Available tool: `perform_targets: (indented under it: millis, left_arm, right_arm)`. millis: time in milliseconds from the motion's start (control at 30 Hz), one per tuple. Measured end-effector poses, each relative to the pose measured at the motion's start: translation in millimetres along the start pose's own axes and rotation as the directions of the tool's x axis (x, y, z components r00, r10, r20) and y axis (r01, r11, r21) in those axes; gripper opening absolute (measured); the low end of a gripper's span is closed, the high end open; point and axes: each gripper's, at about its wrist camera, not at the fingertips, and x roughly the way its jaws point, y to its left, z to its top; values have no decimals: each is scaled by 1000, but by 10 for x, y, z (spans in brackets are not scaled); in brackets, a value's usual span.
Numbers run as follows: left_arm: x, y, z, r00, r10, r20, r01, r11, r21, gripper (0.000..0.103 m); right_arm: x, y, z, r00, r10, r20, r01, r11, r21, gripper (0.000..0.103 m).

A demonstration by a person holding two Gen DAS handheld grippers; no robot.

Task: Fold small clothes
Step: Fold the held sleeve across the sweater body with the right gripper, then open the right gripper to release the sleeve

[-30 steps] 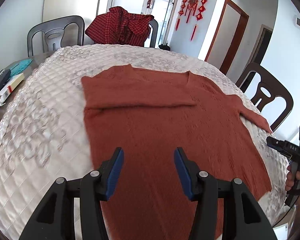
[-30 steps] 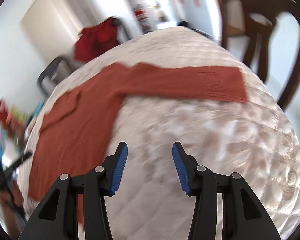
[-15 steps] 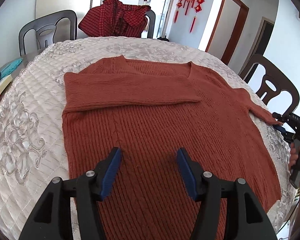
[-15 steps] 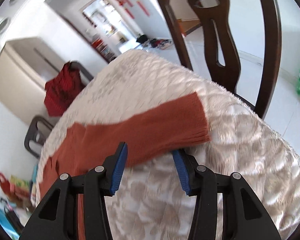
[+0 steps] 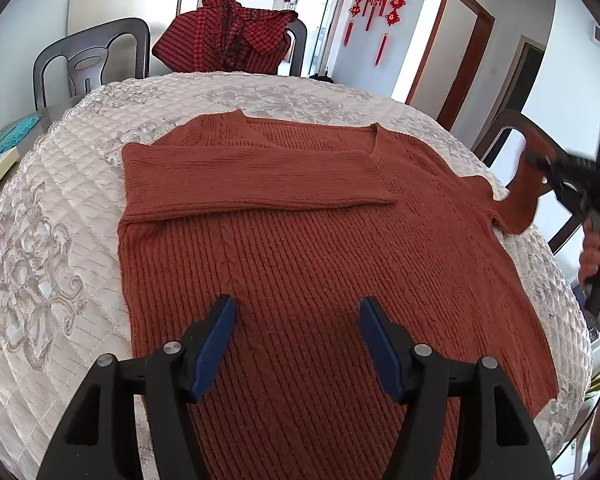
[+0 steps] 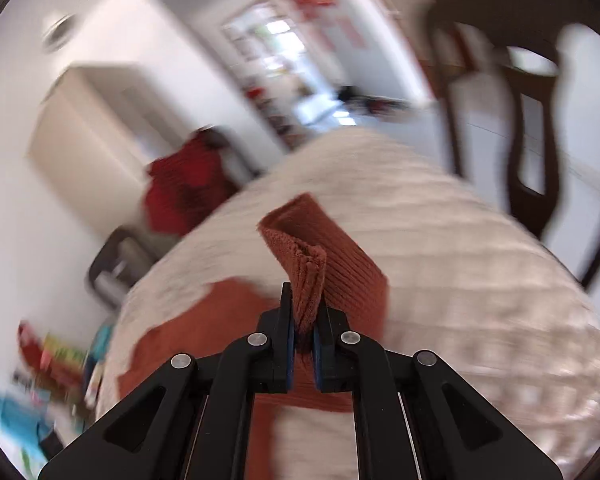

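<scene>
Rust knit sweater (image 5: 320, 248) flat mid-counter (image 5: 52, 240), one sleeve already folded across | right tongs (image 6: 305, 332) now closing on other sleeve cuff (image 6: 312, 256), lifted off counter edge, ready to fold | left tongs (image 5: 296, 340) opening, empty, above hem.

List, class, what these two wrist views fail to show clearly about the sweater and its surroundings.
- Sweater hem: left wrist view, hidden behind the left gripper and cut by the bottom edge.
- Sleeve cuff: right wrist view, pinched inside the right gripper.
- Items at the table's far left: right wrist view, motion-blurred.
</scene>
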Motion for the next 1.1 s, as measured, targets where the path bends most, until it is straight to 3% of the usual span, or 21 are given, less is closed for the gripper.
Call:
perform_targets:
  millis: [133, 233, 367, 400, 433, 533, 600, 667, 733, 867, 967, 1000, 1100]
  left_arm:
    - [-6, 24, 0, 1000, -17, 4, 17, 1000, -14, 67]
    - [-21, 58, -5, 999, -35, 7, 35, 999, -28, 67]
    - [-31, 93, -9, 998, -55, 11, 56, 998, -43, 67]
    - [-32, 98, -9, 998, -58, 11, 59, 997, -45, 67]
    - [-28, 99, -4, 998, -60, 12, 61, 997, -47, 67]
    - [-37, 102, 4, 998, -65, 16, 65, 997, -49, 67]
    - [-61, 97, 24, 996, -83, 16, 84, 995, -50, 67]
    - [-102, 97, 81, 989, -147, 20, 148, 987, -66, 67]
    - [-122, 58, 207, 982, -187, 37, 190, 979, -76, 67]
    - [-6, -124, 534, 977, -205, 63, 207, 978, -22, 67]
    - [260, -281, 749, 976, -216, 30, 216, 976, 4, 66]
    - [366, -335, 803, 977, -214, 14, 214, 977, 18, 65]
    - [709, -433, 887, 984, -168, -66, 170, 985, 28, 46]
  right_arm:
    - [333, 657, -83, 991, 94, -92, -108, 982, -152, 7]
    - [674, 1056, -329, 972, 123, -200, -172, 953, -250, 8]
    - [1134, 1256, -822, 904, 129, -407, -260, 922, -286, 8]
    - [1219, 1275, -940, 884, 117, -453, -271, 917, -292, 12]
    - [1229, 1282, -1008, 878, 108, -466, -275, 912, -305, 20]
    - [1099, 1309, -1051, 874, 159, -458, -329, 889, -320, 37]
    - [952, 1271, -1023, 872, 196, -449, -354, 886, -300, 38]
    - [818, 1226, -1005, 877, 210, -433, -362, 881, -304, 38]
    - [698, 1146, -1003, 886, 198, -419, -346, 885, -313, 38]
    - [598, 936, -1092, 897, 133, -421, -289, 897, -334, 38]
    - [576, 815, -1114, 902, 106, -418, -258, 910, -326, 38]
    - [565, 792, -1113, 904, 105, -414, -253, 912, -323, 38]
    - [526, 720, -1074, 915, 102, -391, -237, 919, -316, 38]
